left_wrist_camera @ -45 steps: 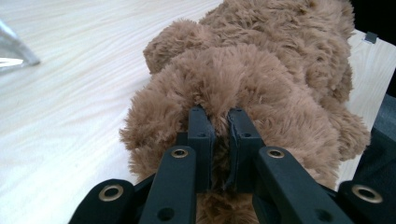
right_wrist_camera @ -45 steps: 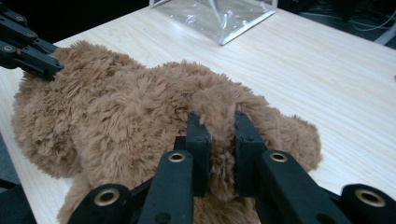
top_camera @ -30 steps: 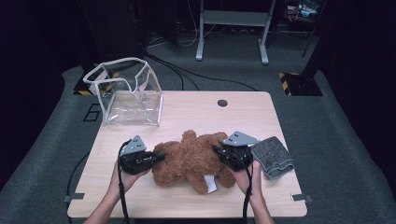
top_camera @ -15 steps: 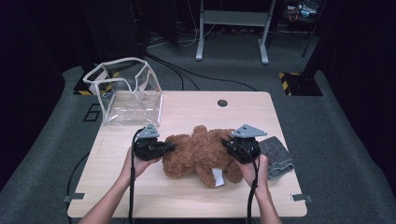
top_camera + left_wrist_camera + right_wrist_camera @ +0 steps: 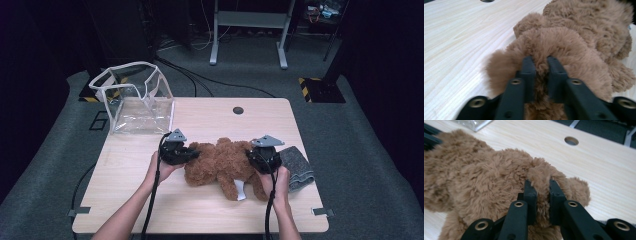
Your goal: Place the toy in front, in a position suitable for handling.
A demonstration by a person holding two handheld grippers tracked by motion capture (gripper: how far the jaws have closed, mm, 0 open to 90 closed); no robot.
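High view: brown plush teddy bear lies lengthwise near the middle of the light wooden worktop, toward its right edge. Left gripper bites one end, right gripper the other, so the soft body can be carried without sagging. Clear plastic zip bag with white trim stands open at the far left corner, probably where the bear goes. Folded grey cloth sits by the right edge, just beside the right gripper; whether it touches is hard to tell.

Left gripper view: jaws narrow, pinching a fold of fur on the teddy bear; the squashed pile gives the hold.

Right gripper view: jaws narrow, clamped on a tuft of the teddy bear. Round cable hole lies toward the worktop's far edge.
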